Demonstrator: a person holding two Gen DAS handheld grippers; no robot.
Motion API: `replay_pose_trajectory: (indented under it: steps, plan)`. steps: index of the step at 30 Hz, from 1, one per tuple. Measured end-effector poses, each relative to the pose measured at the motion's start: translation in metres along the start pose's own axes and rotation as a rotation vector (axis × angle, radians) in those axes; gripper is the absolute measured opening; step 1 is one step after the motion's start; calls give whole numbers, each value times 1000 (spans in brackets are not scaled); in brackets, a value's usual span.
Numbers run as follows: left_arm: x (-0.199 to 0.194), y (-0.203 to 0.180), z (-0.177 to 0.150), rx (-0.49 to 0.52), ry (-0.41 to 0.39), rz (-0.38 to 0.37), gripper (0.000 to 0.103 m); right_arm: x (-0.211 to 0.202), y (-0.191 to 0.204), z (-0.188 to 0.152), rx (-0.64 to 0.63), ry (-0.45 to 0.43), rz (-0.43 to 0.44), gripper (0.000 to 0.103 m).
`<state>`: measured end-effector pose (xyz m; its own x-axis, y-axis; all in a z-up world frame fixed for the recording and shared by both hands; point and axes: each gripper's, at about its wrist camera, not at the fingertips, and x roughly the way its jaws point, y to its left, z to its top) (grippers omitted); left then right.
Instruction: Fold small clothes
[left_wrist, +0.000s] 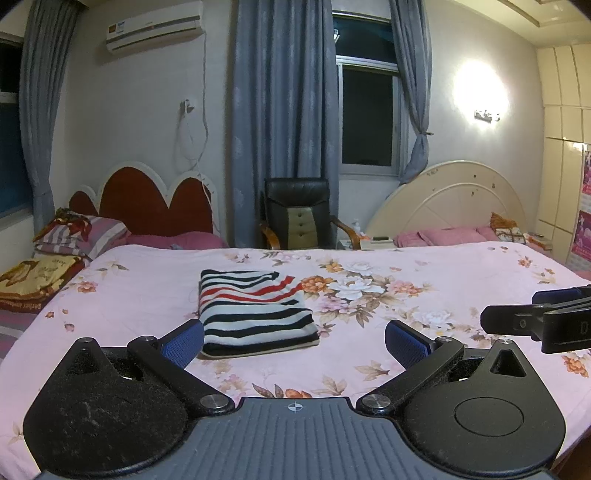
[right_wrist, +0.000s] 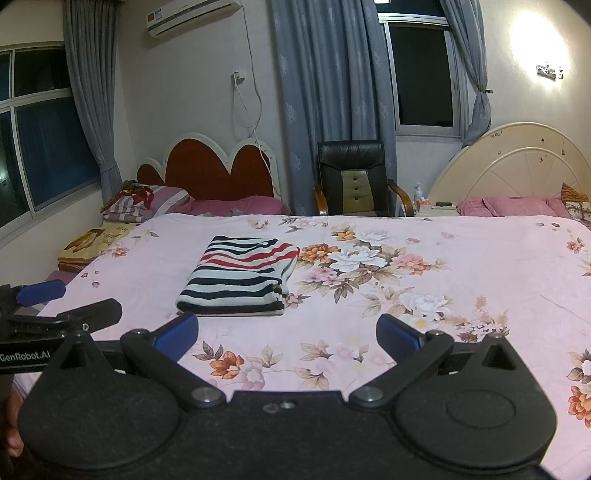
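Observation:
A striped garment (left_wrist: 253, 314) in white, black and red lies folded into a neat rectangle on the pink floral bedspread (left_wrist: 406, 273). It also shows in the right wrist view (right_wrist: 240, 277). My left gripper (left_wrist: 294, 341) is open and empty, just in front of the garment's near edge. My right gripper (right_wrist: 287, 332) is open and empty, to the right of the left one and a little short of the garment. The right gripper shows at the right edge of the left wrist view (left_wrist: 539, 321); the left gripper shows at the left edge of the right wrist view (right_wrist: 44, 306).
Pillows and folded blankets (left_wrist: 70, 236) lie at the far left by a red headboard (left_wrist: 155, 199). A black chair (left_wrist: 299, 214) stands behind the bed. A cream headboard (left_wrist: 454, 199) with pink pillows is at the far right.

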<state>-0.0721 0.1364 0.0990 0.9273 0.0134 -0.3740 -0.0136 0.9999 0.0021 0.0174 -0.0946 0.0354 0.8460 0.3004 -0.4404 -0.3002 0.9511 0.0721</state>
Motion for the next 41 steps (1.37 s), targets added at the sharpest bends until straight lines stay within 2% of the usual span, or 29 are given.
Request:
replay_pose_trajectory:
  steps: [35,41]
  plan:
    - [10,10,-5,-25,16,42,103,13,9,1,-11,16,18,102]
    - [11,5,-9,-3,21,13,103,14,5,0,-10,24,22,102]
